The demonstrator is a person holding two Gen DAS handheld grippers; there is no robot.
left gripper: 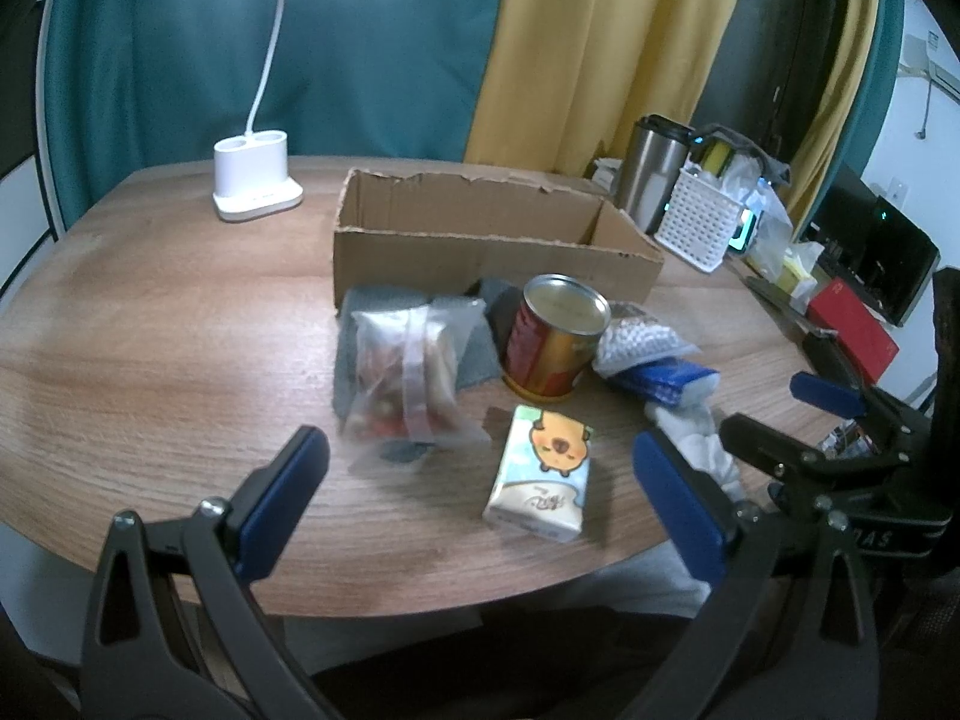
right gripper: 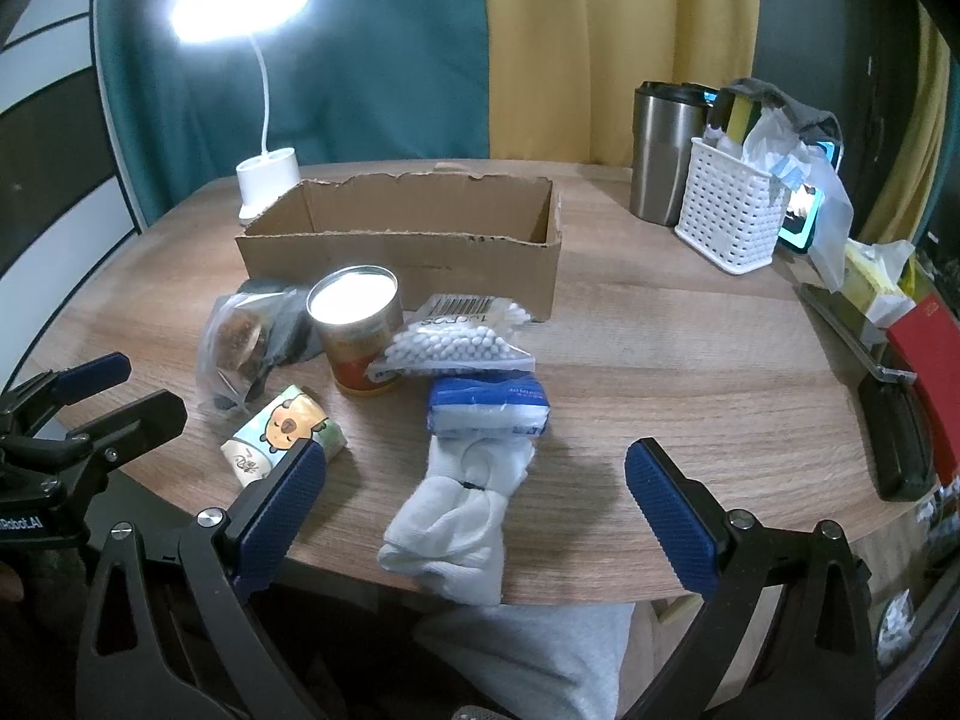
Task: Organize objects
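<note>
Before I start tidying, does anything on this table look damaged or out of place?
The open brown cardboard box has ragged, torn top edges. The rolled white socks hang partly over the wooden table's near edge and could slip off. Nothing looks spilled.

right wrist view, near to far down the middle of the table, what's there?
white socks → blue tissue pack → bag of cotton swabs → cardboard box
</note>
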